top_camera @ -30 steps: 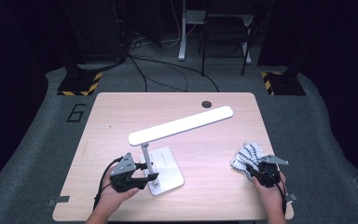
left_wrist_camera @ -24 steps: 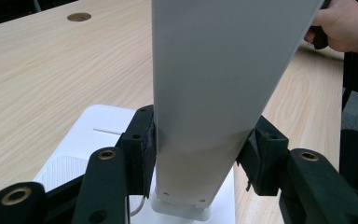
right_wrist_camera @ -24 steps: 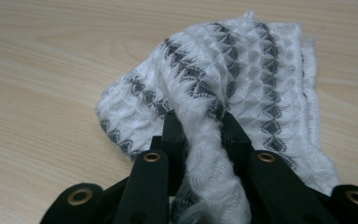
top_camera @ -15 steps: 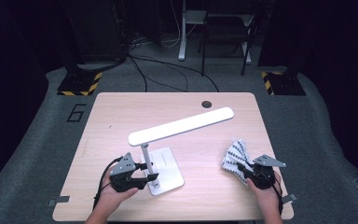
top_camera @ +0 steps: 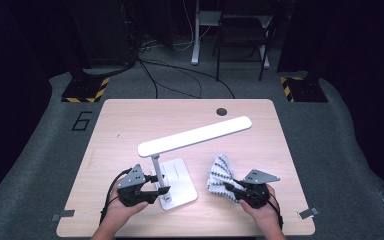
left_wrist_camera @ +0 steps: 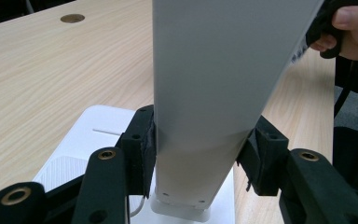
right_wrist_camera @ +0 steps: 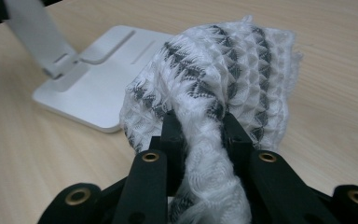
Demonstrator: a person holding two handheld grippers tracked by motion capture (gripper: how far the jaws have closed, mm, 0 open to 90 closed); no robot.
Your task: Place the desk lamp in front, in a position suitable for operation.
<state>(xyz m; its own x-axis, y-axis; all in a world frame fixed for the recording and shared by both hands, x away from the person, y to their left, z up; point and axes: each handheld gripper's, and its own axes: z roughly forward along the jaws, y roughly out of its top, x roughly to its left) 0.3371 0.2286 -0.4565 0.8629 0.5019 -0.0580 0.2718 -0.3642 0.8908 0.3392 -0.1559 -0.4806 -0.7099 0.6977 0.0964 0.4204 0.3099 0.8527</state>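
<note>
A white desk lamp stands on the wooden table, with its long flat head (top_camera: 195, 138) slanting over its square base (top_camera: 180, 175). My left gripper (top_camera: 162, 187) is shut on the lamp's upright stem (left_wrist_camera: 205, 93), and its black jaws (left_wrist_camera: 203, 154) press on both sides just above the base (left_wrist_camera: 88, 135). My right gripper (top_camera: 230, 189) is shut on a white cloth with dark zigzag stripes (top_camera: 220, 172). The cloth (right_wrist_camera: 223, 70) bunches up between the jaws (right_wrist_camera: 200, 135) and hangs close to the right of the lamp base (right_wrist_camera: 98, 84).
A round cable hole (top_camera: 221, 111) sits near the table's far edge. The other hand with its gripper (left_wrist_camera: 354, 23) shows behind the stem in the left gripper view. Bare tabletop (top_camera: 130, 125) lies left and behind the lamp. Stands and cables cover the dark floor beyond.
My right gripper has carried the cloth leftward toward the lamp base and a little upward. The left gripper and the lamp have stayed put.
</note>
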